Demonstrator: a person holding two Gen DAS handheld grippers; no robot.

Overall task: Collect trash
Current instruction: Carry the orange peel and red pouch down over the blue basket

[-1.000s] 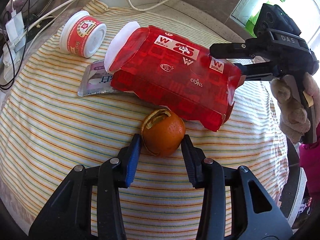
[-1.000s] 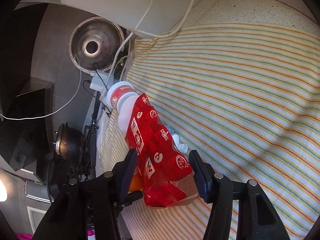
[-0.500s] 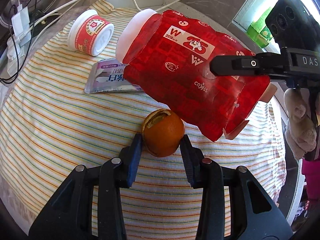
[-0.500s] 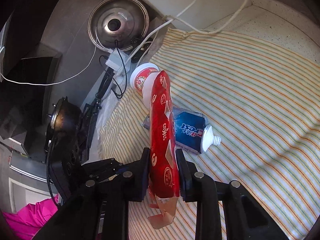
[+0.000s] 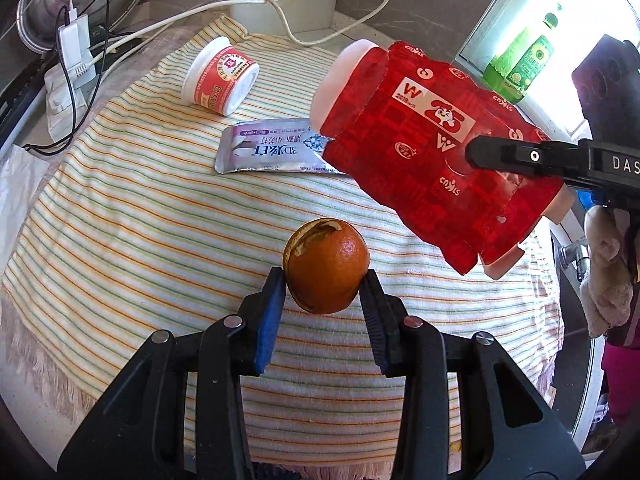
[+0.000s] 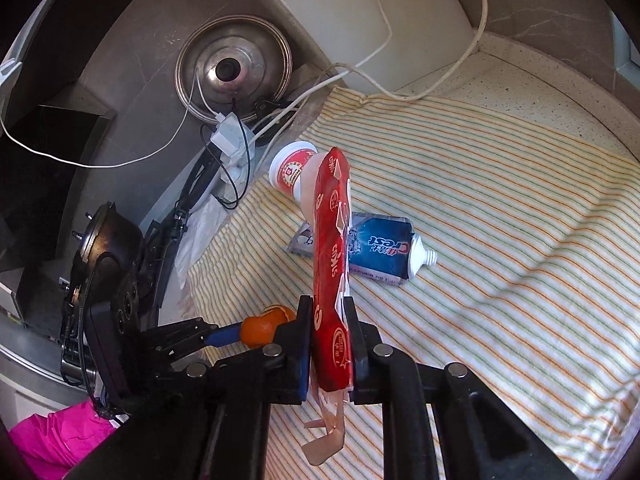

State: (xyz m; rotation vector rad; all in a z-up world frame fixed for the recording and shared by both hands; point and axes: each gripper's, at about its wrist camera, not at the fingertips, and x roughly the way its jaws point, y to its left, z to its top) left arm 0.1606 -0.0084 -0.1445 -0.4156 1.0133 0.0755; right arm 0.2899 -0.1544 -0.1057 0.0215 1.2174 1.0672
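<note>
My left gripper (image 5: 323, 285) is shut on a partly peeled orange (image 5: 326, 266) and holds it above the striped cloth (image 5: 120, 220). My right gripper (image 6: 329, 332) is shut on a flattened red carton (image 6: 331, 264), lifted clear of the cloth; the carton also shows in the left wrist view (image 5: 436, 152), up to the right of the orange. A toothpaste tube (image 5: 272, 151) lies flat on the cloth, also seen in the right wrist view (image 6: 384, 250). A small white and red tub (image 5: 220, 76) lies on its side behind it.
White cables (image 5: 280, 20) and a charger block (image 5: 74, 40) lie at the cloth's far edge. A steel pot lid (image 6: 234, 72) leans on the back wall. A green bottle (image 5: 524, 64) stands at the window. A tap (image 5: 574, 256) sticks out at right.
My right gripper shut on the red carton and lifted it up and to the right, uncovering the toothpaste tube. My left gripper closed on the orange and raised it slightly.
</note>
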